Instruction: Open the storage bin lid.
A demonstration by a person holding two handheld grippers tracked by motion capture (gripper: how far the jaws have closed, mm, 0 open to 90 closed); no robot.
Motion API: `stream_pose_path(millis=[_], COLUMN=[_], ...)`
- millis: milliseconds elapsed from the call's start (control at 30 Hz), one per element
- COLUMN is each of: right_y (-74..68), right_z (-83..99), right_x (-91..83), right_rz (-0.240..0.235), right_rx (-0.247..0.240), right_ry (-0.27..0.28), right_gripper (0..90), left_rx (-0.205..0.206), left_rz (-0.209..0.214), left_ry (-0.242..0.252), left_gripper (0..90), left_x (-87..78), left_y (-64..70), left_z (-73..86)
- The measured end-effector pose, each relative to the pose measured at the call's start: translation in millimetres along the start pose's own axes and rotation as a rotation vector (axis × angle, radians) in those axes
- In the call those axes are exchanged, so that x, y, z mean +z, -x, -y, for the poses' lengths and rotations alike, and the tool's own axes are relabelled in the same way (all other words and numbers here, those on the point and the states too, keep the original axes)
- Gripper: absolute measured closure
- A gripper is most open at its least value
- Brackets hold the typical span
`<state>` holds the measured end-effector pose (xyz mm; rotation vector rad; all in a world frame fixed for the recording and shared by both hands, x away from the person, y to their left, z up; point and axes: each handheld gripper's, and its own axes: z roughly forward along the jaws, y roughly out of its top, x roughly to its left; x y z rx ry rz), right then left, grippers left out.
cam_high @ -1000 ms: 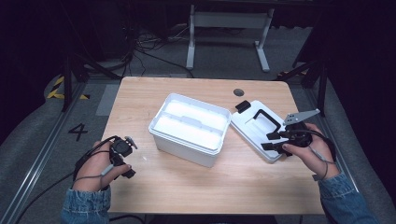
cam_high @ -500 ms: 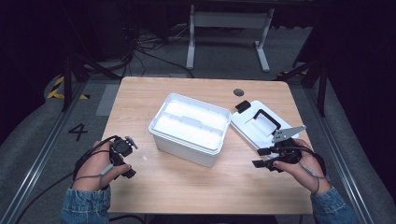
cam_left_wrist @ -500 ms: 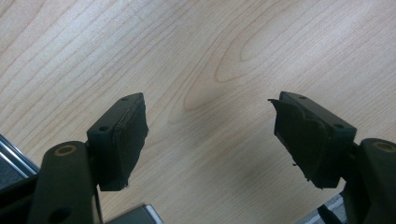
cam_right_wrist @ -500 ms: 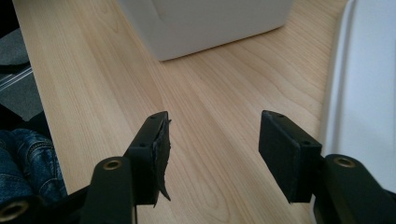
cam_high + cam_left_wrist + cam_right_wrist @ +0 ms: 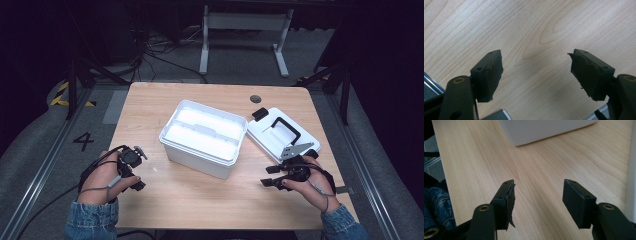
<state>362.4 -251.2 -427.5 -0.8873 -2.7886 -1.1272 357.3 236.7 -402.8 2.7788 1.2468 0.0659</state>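
Sitting mid-worktop (image 5: 150, 107), the open white box (image 5: 202, 136) has its lid (image 5: 280, 132) lying flat just to its right, black handle up. Below the lid, the right claw (image 5: 270, 181) rests in a hand; its own view shows the jaws spread, empty, with the box's corner ahead. The left claw (image 5: 134, 170), near the worktop's left edge, is likewise spread over bare wood in its view.

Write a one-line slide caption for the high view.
Open white box on a wooden table, its lid beside it, both claws open and empty.
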Motion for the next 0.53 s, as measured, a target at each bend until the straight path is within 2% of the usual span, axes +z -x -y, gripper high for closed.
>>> stream_pose_path(millis=[267,367,433,533], right_y=[0.1,-1.1,-2.4,-3.8], right_z=[8.0,10.2,11.1,11.7], right_x=[19.6,25.5,27.8,29.5], right_rz=[0.007,0.017,0.017,0.016], right_rx=[-0.013,-0.032,-0.034,-0.043], right_ry=[-0.004,0.005,0.006,0.012], right_gripper=[41.8,41.8,41.8,41.8], left_rx=[-0.001,0.001,0.005,0.009], left_rz=[0.002,0.011,0.002,0.01], left_ry=[-0.009,-0.004,-0.009,-0.01], left_gripper=[26.3,26.3,26.3,26.3], left_x=[1.2,2.2,1.7,1.9], left_y=[-2.0,-2.1,-2.3,-2.5], left_z=[-0.6,-1.2,-2.0,-3.0])
